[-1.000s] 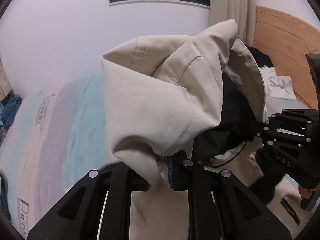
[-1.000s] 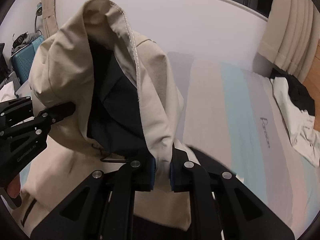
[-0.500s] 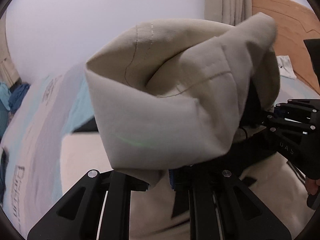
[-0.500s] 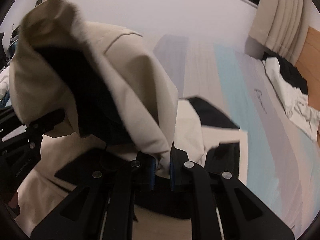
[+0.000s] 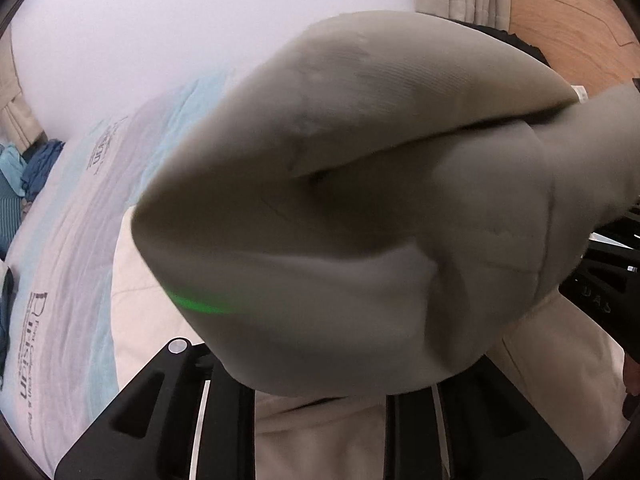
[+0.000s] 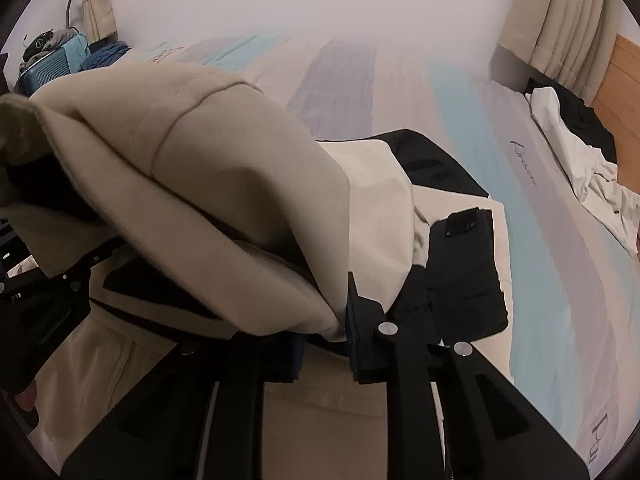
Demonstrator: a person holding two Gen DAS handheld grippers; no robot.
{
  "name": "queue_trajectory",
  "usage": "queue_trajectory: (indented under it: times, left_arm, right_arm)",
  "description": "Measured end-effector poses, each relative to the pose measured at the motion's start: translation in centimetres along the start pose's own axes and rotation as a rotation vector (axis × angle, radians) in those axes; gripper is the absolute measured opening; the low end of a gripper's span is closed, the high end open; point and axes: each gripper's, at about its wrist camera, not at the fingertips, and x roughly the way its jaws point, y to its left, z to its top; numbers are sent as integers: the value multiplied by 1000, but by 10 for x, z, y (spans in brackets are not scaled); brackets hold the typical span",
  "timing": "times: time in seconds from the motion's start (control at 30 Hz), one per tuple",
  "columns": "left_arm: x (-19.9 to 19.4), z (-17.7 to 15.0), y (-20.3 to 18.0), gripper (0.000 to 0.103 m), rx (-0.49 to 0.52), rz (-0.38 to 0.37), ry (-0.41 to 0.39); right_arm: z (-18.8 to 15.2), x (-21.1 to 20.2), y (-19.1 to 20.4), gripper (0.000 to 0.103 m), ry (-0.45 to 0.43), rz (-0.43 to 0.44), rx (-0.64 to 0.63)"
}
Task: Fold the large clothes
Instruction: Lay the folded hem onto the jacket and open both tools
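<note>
A large beige jacket with black lining and black panels lies on the bed; its upper part is lifted and carried over the lower part. In the left wrist view the beige cloth fills the frame and hides my left gripper's tips, which hold it. My right gripper is shut on the beige hem, its blue pads pinching the cloth. The left gripper shows at the left edge of the right wrist view. The right gripper shows at the right edge of the left wrist view.
The striped bedsheet spreads to the right. A heap of white and black clothes lies by the wooden headboard. Blue clothes and a suitcase stand beyond the bed's far left. Blue clothes lie at the left.
Both grippers have moved forward and down with the jacket's upper part, folding it over the lower part. The cloth now hangs lower and nearer the cameras.
</note>
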Motion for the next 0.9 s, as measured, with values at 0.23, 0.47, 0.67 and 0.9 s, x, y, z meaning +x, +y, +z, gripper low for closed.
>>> queue_trajectory:
  times: [0.23, 0.47, 0.67, 0.9]
  left_arm:
    - [-11, -16, 2, 34, 3, 3, 21]
    - [-23, -35, 12, 68, -70, 11, 67]
    - [-34, -49, 17, 78, -123, 11, 104]
    - [-52, -59, 27, 92, -160, 12, 106]
  right_arm:
    - [-14, -17, 3, 23, 2, 9, 1]
    - [-26, -34, 6, 50, 2, 31, -11]
    - [-32, -43, 4, 62, 11, 37, 9]
    - [-40, -57, 2, 75, 9, 27, 37]
